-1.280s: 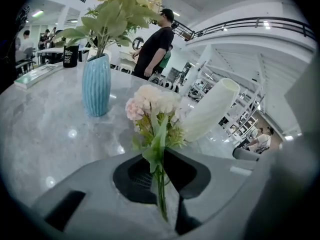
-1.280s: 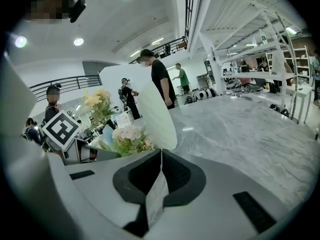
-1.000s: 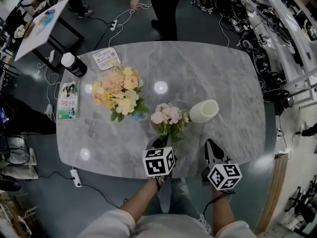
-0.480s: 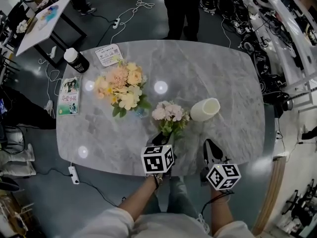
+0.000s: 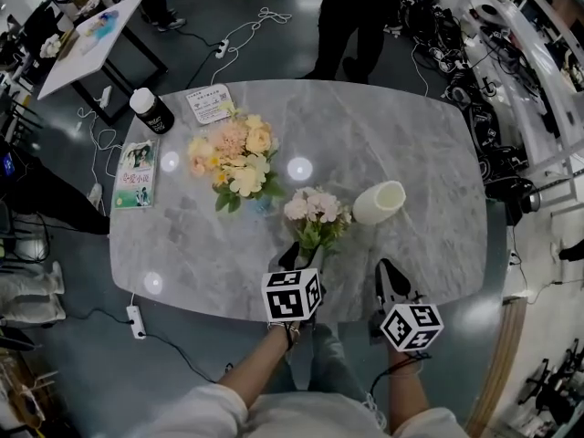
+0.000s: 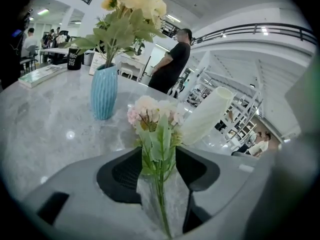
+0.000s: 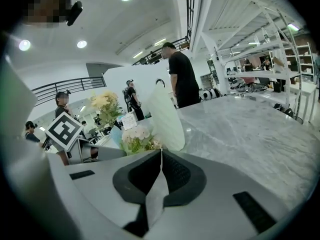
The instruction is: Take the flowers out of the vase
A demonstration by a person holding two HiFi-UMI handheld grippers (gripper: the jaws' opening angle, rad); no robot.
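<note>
A small bunch of pink flowers (image 5: pixel 315 210) lies on the grey marble table (image 5: pixel 411 135), heads pointing away from me. Its green stems (image 6: pixel 160 184) run back between the jaws of my left gripper (image 5: pixel 299 255). Those jaws have just been opening and stand apart on either side of the stems without pressing them. The white ribbed vase (image 5: pixel 379 202) lies on its side just right of the flowers, with nothing in it. My right gripper (image 5: pixel 391 272) hovers near the front edge, shut on nothing, pointing at the vase (image 7: pixel 165 116).
A blue vase (image 6: pixel 104 91) with a peach and yellow bouquet (image 5: pixel 235 158) stands left of centre. A black bottle (image 5: pixel 151 112), a card (image 5: pixel 212 104) and a book (image 5: pixel 137 173) sit at the far left. A person in black (image 5: pixel 360 12) stands beyond the table.
Both grippers, the pink flowers and the white vase stay where they were. My head view has shifted a little, and the person beyond the table has moved right.
</note>
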